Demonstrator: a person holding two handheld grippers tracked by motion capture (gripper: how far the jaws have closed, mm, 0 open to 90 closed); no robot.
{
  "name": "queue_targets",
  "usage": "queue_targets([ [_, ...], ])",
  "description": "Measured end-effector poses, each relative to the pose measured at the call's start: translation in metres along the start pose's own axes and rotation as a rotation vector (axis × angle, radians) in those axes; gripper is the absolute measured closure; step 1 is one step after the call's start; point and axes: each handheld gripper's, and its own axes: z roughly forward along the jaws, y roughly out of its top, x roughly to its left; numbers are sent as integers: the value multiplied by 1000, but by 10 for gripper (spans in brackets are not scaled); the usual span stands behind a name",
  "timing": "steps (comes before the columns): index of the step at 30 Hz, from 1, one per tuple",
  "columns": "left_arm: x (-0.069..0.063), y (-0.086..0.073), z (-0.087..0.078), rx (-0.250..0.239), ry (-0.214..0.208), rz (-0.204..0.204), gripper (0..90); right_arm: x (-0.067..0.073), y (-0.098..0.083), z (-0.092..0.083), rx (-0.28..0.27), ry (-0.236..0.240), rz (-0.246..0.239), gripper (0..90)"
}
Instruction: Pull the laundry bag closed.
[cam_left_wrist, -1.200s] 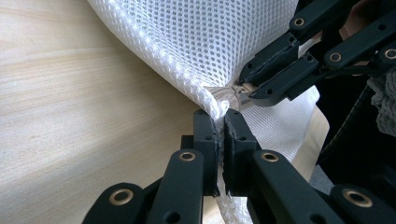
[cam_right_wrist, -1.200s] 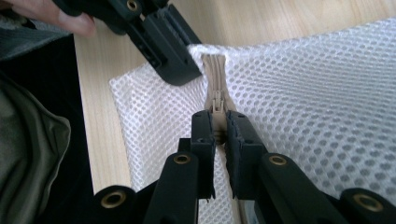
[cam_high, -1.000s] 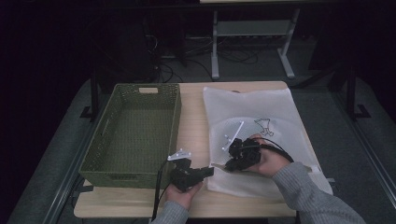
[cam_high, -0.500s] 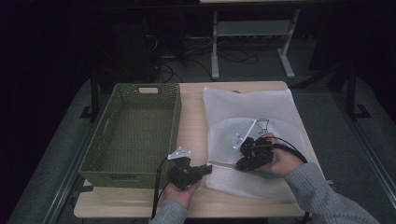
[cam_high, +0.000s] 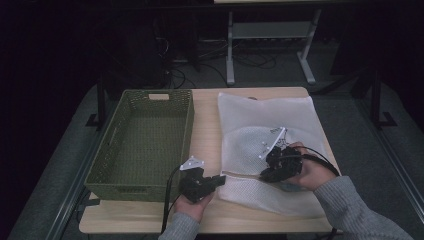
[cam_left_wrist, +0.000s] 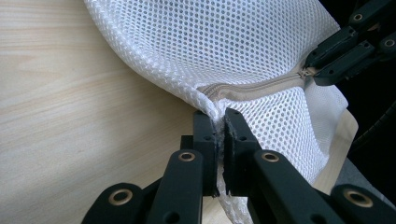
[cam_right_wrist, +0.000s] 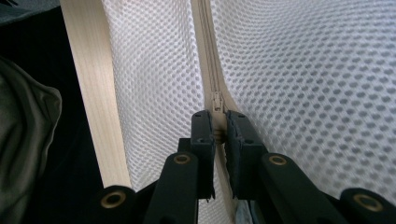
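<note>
The left tool (cam_left_wrist: 221, 140) is pinching the white mesh bag's (cam_high: 260, 120) corner while the right tool (cam_right_wrist: 219, 128) is gripping its zipper pull (cam_right_wrist: 217, 101) on the counter (cam_high: 205, 130)

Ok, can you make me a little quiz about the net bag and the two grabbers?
1. True or false: the left gripper pinches a corner of the mesh bag.
2. What does the right gripper hold: A the basket's rim, B the zipper pull, C a cable?
3. Which side of the bag does the green basket stand on in the high view?

Key: 1 true. 2 B, the zipper pull. 3 The left.
</note>
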Motion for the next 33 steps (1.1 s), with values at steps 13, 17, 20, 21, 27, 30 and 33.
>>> queue_targets([
  [13, -1, -1, -1, 3, 11, 17, 855, -3, -14, -4, -23, 1, 24, 816],
  [17, -1, 0, -1, 6, 11, 18, 855, -4, -20, -6, -36, -1, 31, 816],
  [20, -1, 0, -1, 8, 17, 23, 855, -5, -23, -7, -45, -1, 40, 816],
  [21, -1, 0, -2, 8, 19, 24, 855, -5, -24, -8, -46, -2, 40, 815],
  [27, 0, 0, -3, 11, 26, 28, 855, -7, -31, -12, -55, -4, 51, 815],
  [30, -1, 0, -3, 12, 27, 29, 855, -7, -35, -12, -59, -5, 57, 816],
  [33, -1, 0, -3, 16, 29, 31, 855, -8, -39, -14, -68, -4, 62, 816],
])
